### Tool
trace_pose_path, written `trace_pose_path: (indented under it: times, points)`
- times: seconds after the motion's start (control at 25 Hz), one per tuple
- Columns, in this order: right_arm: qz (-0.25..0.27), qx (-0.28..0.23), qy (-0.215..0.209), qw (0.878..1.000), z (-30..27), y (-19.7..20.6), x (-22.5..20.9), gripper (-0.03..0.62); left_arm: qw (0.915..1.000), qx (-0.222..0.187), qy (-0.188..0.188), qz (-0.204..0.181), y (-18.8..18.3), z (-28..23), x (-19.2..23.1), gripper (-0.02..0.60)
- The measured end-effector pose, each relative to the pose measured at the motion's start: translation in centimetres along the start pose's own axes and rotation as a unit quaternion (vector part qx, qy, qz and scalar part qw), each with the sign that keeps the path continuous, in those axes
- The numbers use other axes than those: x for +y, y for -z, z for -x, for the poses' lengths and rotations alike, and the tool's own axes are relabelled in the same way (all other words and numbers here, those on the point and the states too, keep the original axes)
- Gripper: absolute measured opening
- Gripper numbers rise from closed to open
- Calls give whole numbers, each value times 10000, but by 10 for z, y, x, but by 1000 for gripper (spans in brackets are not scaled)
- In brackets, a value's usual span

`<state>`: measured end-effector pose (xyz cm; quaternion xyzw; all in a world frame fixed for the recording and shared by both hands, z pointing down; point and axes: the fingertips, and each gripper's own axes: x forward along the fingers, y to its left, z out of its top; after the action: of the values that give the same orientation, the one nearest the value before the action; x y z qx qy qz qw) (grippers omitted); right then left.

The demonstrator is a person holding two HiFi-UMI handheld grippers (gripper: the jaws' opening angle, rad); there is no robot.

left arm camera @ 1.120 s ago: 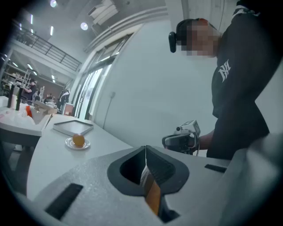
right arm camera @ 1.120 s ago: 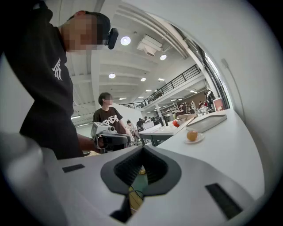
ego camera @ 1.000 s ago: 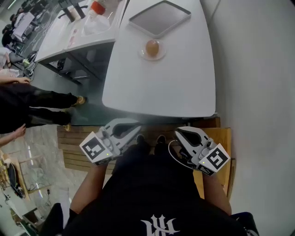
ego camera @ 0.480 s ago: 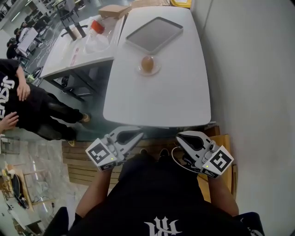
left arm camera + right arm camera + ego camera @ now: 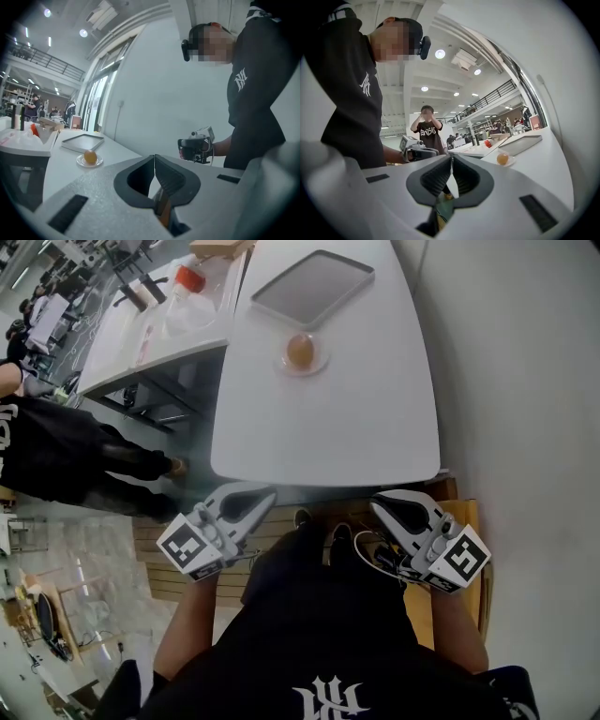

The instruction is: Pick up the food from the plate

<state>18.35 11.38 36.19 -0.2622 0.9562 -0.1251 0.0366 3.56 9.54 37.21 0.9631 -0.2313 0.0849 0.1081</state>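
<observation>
Head view: not much changed over the last sec, both grippers still down by the person's waist, short of the surface's (image 5: 328, 427) near edge. Left gripper (image 5: 265, 495) jaws closed w/ nothing in them, right gripper (image 5: 381, 503) same, pads together & empty. Food (image 5: 300, 350), a round orange-brown thing, still sits on its little plate (image 5: 302, 367), just near side of the tray (image 5: 312, 287), well apart from both grippers. So pickup hasn't started imo, reach comes first.

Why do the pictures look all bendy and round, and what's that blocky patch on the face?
Head view: the wide lens bows the edges of the white table. Left gripper view: dark round corners, plus a mosaic patch added afterwards over a face. Right gripper view: same round frame, the ceiling lights glare, and the food looks small but sharp.
</observation>
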Motion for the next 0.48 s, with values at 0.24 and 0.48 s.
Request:
trace_pose_path:
  times: [0.24, 0.48]
  points:
    - [36, 116, 42, 9999, -44, -2, 0, 2, 9996, -182, -173, 144, 8, 15, 42, 3]
    - [735, 754, 28, 9944, -112, -7, 17, 2, 9997, -92, -171, 166, 7, 43, 81, 3]
